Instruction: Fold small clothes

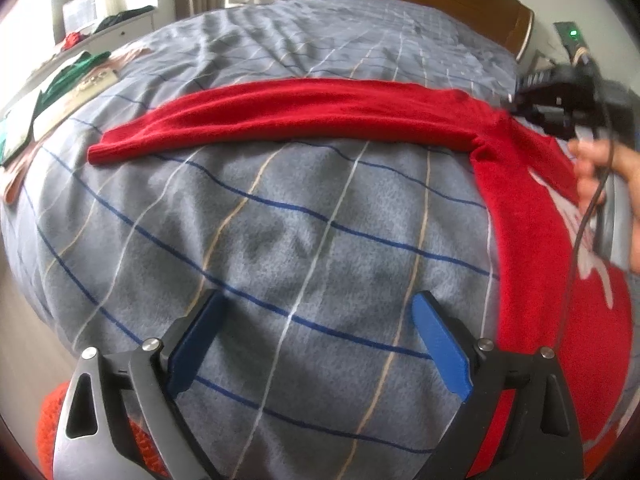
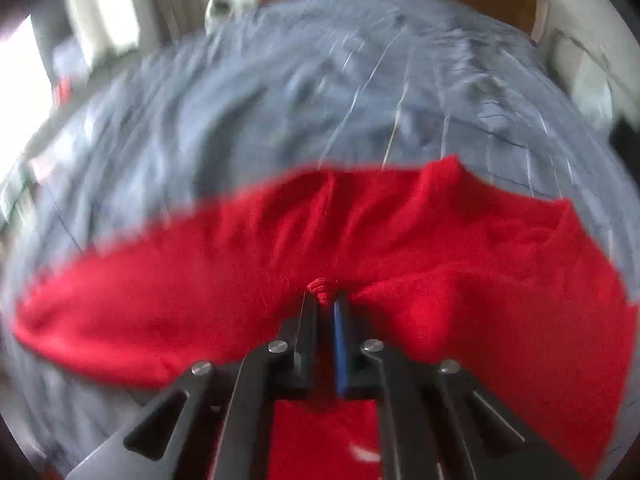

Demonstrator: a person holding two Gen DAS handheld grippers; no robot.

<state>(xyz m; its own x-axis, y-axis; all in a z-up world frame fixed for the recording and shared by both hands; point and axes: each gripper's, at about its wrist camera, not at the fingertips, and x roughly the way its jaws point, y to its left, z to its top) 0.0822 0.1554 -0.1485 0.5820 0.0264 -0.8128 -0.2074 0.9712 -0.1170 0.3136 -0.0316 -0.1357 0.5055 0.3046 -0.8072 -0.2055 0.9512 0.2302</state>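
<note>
Right wrist view is showing the right gripper (image 2: 326,304) pinching a red sweater (image 2: 440,248) on the bed (image 2: 280,92), while the left gripper (image 1: 320,320) is hanging open.

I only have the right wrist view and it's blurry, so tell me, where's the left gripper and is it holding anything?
Observer: The left gripper is open and holds nothing, over bare grey checked bedspread.
Operator: Where does the sweater's sleeve go?
Observer: The red sweater has one sleeve stretched flat across the bed, away from the body.
Operator: Is my right gripper seen from there?
Observer: Yes, the right gripper, shut on a pinch of sweater, shows at the sweater's shoulder with a hand behind it.
</note>
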